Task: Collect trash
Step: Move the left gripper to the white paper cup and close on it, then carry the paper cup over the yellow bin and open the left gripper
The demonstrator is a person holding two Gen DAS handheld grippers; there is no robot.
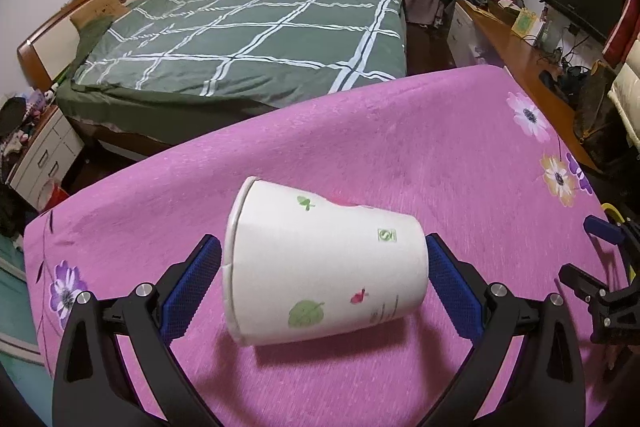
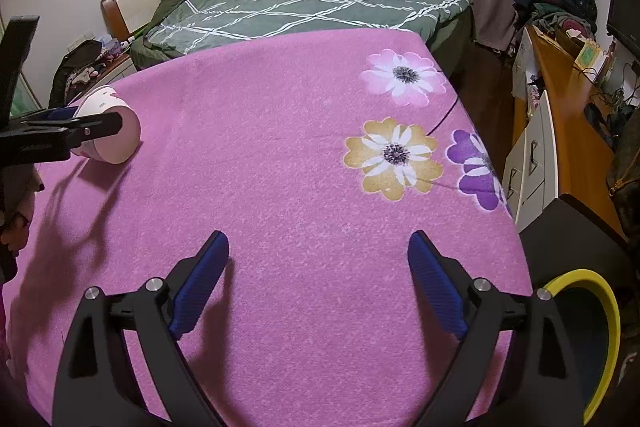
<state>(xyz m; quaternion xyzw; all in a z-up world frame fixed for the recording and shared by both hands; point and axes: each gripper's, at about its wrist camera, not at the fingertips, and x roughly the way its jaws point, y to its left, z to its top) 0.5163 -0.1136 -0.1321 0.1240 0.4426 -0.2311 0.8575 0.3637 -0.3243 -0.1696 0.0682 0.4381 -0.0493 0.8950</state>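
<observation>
Both wrist cameras look steeply down, close over the pink flowered tablecloth (image 1: 360,131), sharing the green checked bed (image 2: 312,3) beyond.

The paper cup (image 1: 320,263) is lying on its side on the pink flowered surface (image 1: 360,131), and in the left wrist view its rolled rim is pointing toward nine o'clock while its narrower base is facing three o'clock. It is white, printed with green leaves, a small red mark, a small green square logo and some fine print near the base. Its wall near the rim is looking slightly creased. It is sitting in the near-middle part of the surface. In the right wrist view the cup (image 2: 116,139) is showing at about nine o'clock, near the surface's left edge, casting a soft shadow below it.
</observation>
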